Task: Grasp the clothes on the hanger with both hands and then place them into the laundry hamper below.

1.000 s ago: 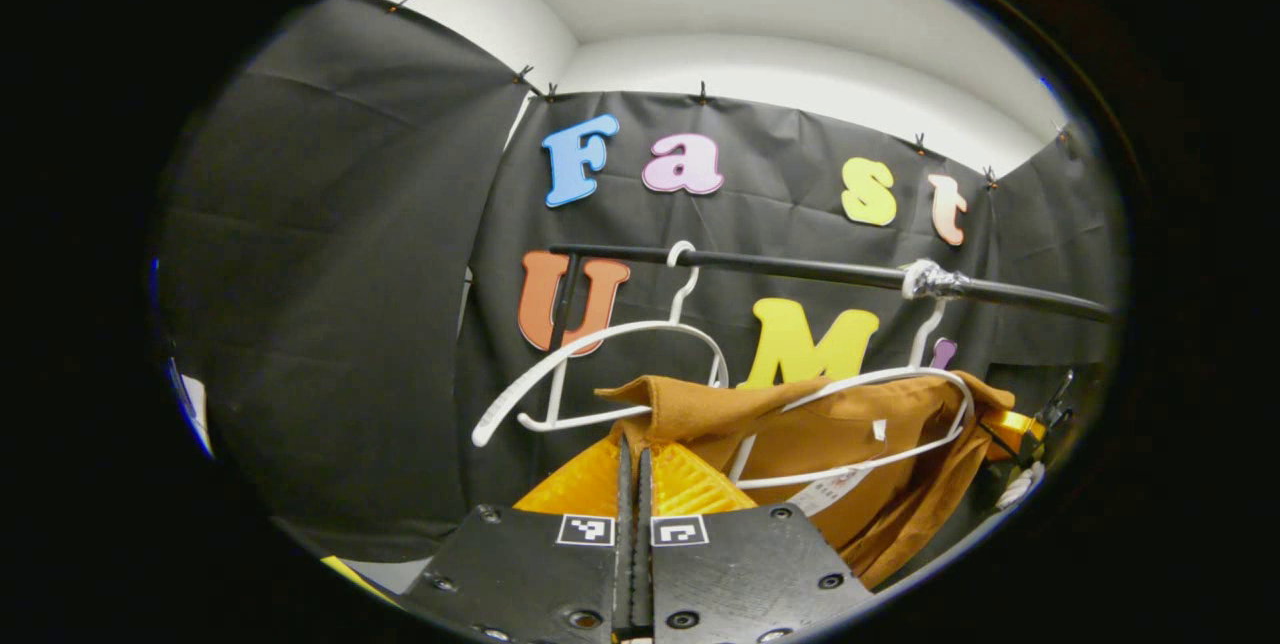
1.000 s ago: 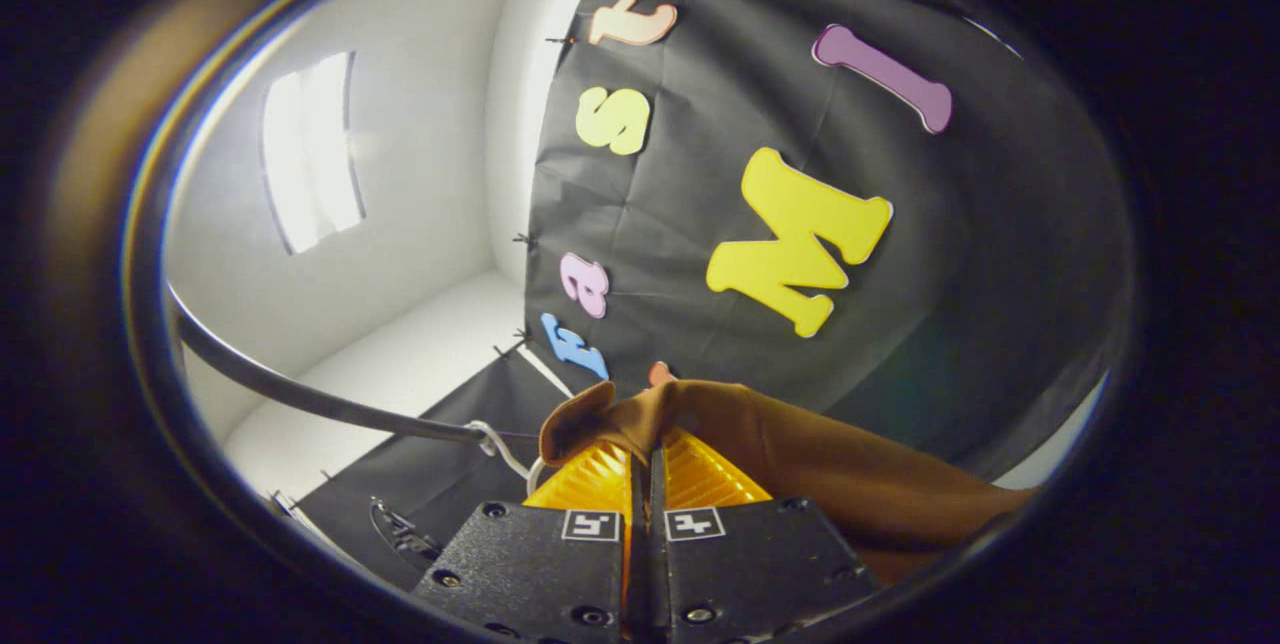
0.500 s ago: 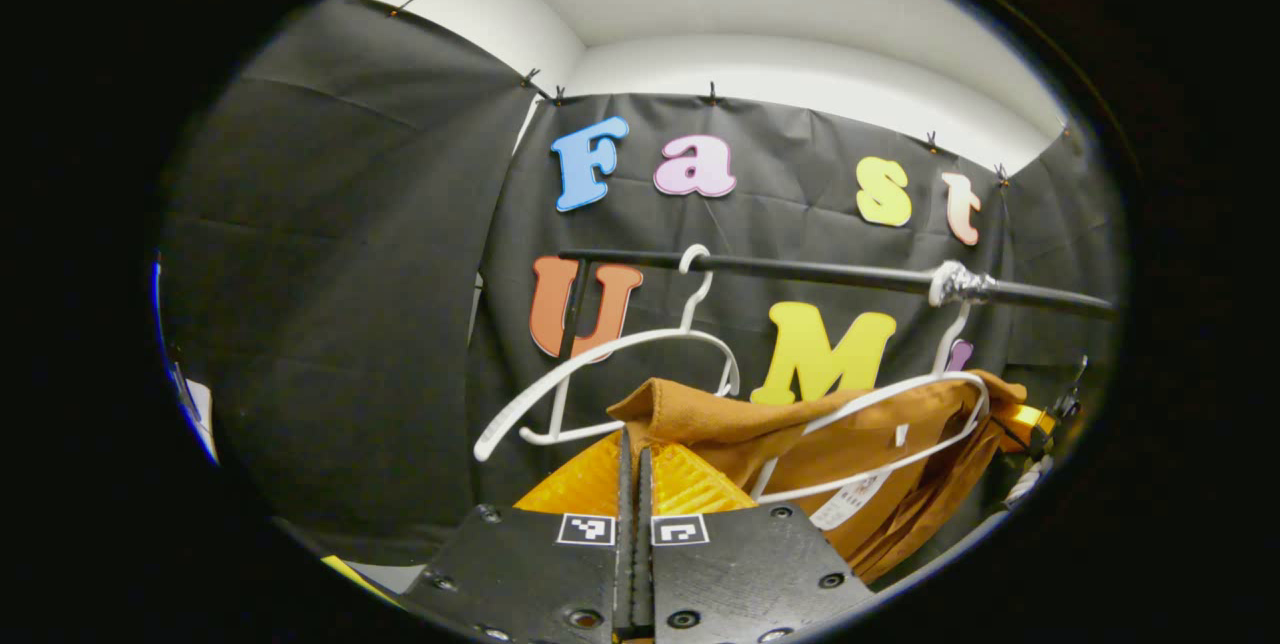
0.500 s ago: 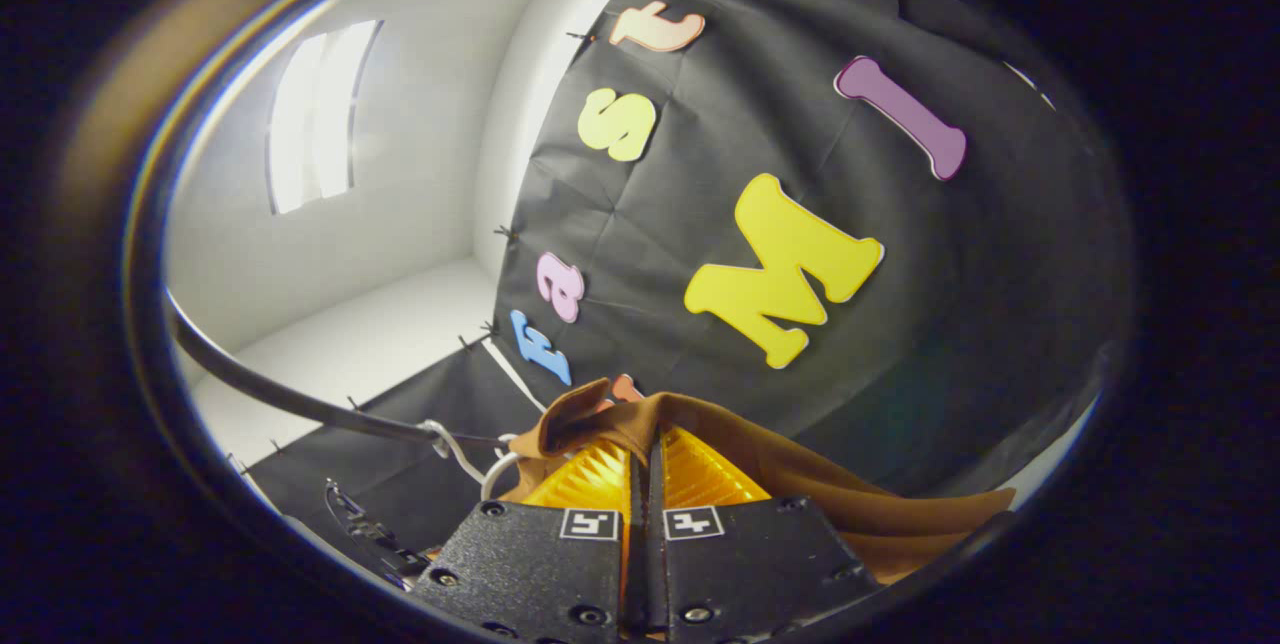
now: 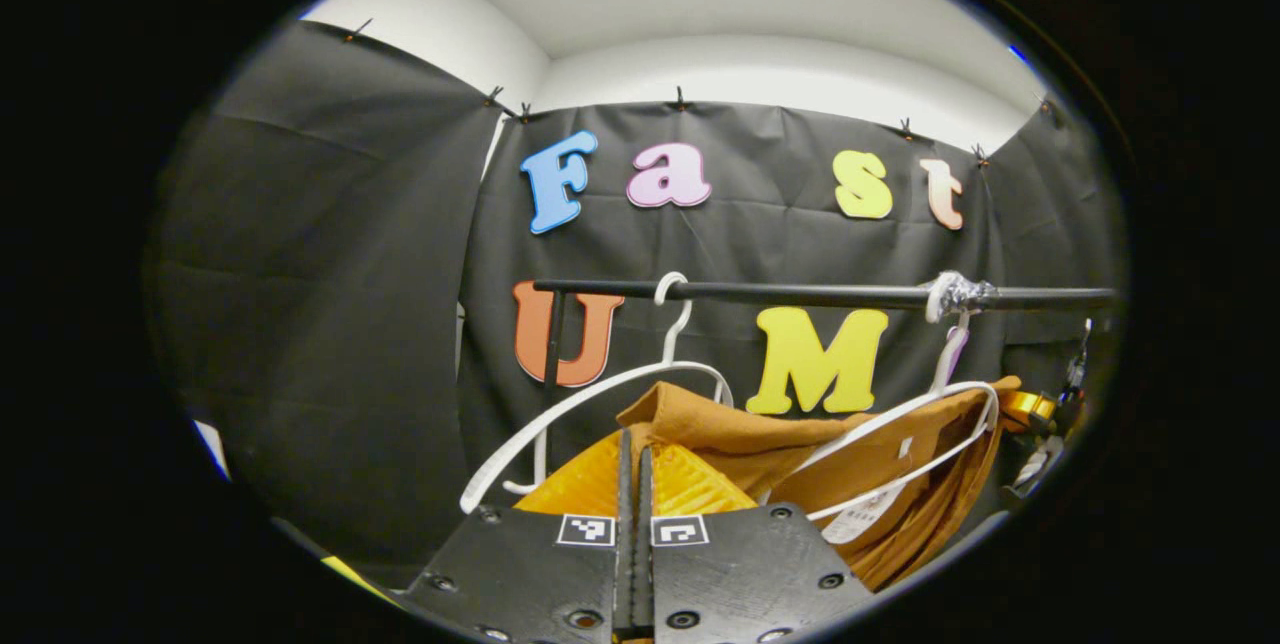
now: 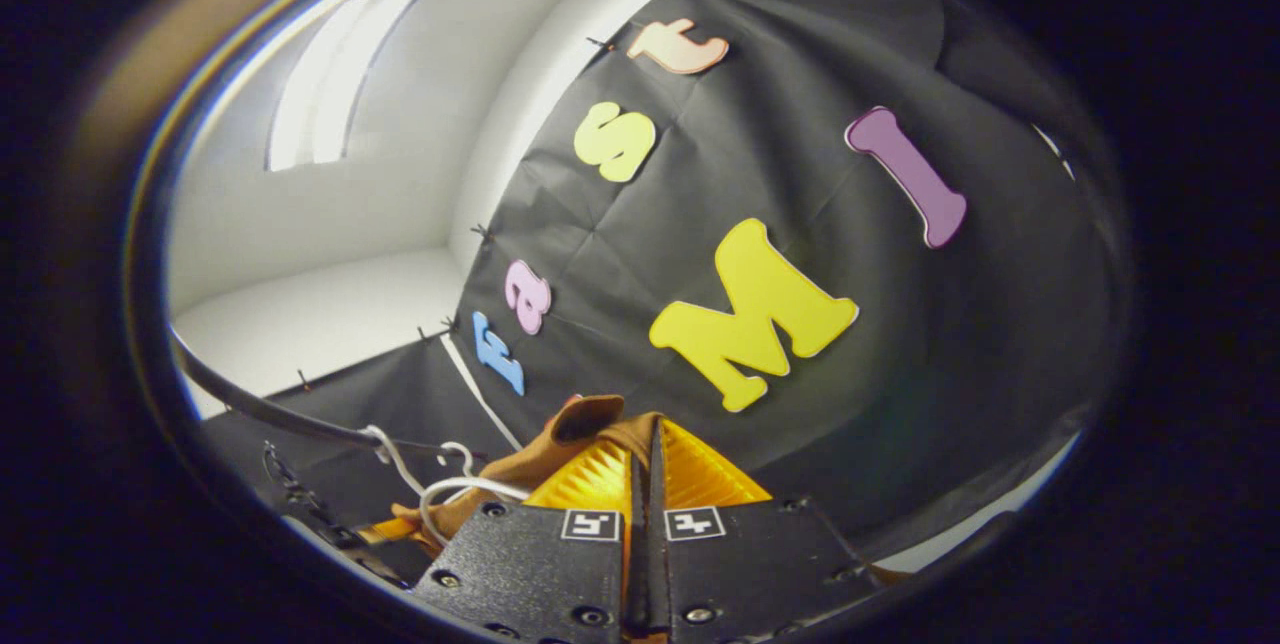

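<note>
The black rail (image 5: 820, 296) ran level across the far cloth wall in the left gripper view, where a second ago it had sloped down to the right; the camera had tipped and the whole rail sat lower in the picture than before. In the right gripper view the rail (image 6: 270, 411) showed as a thin dark curve at the lower left, further down than a second earlier.

The brown garment (image 5: 860, 469) hung under the rail at the right, draped over the right white hanger (image 5: 935, 424), its near left corner drawn out toward the left gripper (image 5: 632, 454). That corner had slid a little lower against the empty left hanger (image 5: 590, 402), whose arm now reached down almost to the gripper body. In the right gripper view the garment (image 6: 560, 444) had shrunk to a small fold at the fingertips; the long brown sweep to the right seen earlier was gone from sight.

The left gripper's jaws stood together, clamped on the garment's corner. The right gripper (image 6: 652, 454) likewise had its jaws closed with the cloth pinched between them. A paper tag (image 5: 860, 521) dangled inside the garment.
</note>
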`<state>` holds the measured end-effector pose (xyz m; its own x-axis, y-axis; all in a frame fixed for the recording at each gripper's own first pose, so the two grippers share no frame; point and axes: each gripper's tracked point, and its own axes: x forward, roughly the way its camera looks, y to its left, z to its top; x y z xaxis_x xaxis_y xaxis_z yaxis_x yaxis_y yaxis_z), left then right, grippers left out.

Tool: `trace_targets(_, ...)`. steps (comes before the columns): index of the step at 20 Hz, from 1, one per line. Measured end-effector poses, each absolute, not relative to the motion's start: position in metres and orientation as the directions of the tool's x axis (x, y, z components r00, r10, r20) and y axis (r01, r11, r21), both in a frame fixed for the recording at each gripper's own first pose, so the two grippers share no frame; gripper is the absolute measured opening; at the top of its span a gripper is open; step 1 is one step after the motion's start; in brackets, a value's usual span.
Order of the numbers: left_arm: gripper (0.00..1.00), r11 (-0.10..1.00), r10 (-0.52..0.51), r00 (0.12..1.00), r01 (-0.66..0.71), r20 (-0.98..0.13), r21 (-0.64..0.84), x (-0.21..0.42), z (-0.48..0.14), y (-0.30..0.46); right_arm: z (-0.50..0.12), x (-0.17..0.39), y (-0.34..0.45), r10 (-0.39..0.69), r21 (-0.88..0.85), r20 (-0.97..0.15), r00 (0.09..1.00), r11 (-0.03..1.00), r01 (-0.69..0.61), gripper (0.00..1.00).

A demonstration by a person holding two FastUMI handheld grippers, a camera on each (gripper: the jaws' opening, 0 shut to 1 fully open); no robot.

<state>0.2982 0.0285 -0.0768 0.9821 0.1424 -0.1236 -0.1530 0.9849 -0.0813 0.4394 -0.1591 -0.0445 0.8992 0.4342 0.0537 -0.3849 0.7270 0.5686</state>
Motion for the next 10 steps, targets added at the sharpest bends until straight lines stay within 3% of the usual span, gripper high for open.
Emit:
trace_targets(1, 0.00, 0.981, 0.148, 0.980, -0.162, -0.131, -0.103, 0.298, -0.082, 0.031, -0.051, 0.441, -0.158, 0.434, 0.560, 0.035, 0.900, 0.738, -0.377, 0.03)
trace_targets(8, 0.00, 0.959, 0.162, 0.964, -0.204, -0.211, -0.196, 0.279, -0.127, 0.041, -0.106, 0.434, -0.148, 0.470, 0.575, -0.071, 0.880, 0.740, -0.349, 0.03)
trace_targets(10, 0.05, 0.952, 0.171, 0.956, -0.222, -0.240, -0.208, 0.272, -0.141, 0.047, -0.123, 0.426, -0.146, 0.478, 0.589, -0.095, 0.873, 0.734, -0.338, 0.03)
